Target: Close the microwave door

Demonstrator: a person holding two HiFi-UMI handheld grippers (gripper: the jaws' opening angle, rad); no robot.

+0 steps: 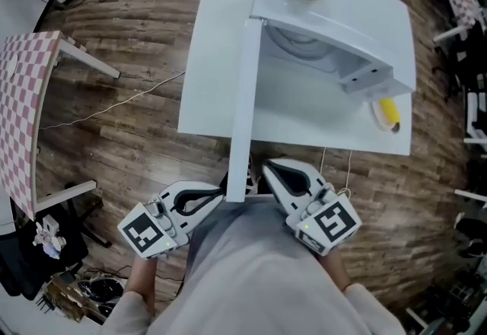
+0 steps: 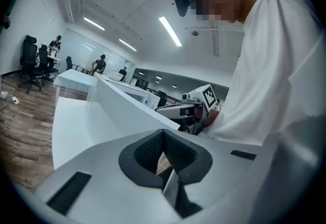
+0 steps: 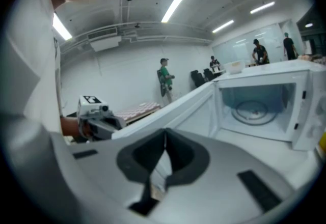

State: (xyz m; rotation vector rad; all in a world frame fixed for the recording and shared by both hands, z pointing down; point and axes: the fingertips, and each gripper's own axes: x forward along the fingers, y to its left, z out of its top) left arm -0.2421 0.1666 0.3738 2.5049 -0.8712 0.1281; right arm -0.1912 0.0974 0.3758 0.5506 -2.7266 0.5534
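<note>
left gripper (image 1: 221,194) and right gripper (image 1: 268,168) closed, empty, flanking microwave door (image 1: 244,97)

White microwave (image 1: 335,14) sitting on the white desk (image 1: 209,59), door (image 1: 242,105) swung all the way open and sticking straight out past the desk's front edge. Plain white door, seen edge-on from above. Inside you can see the glass turntable (image 3: 253,111).
</note>
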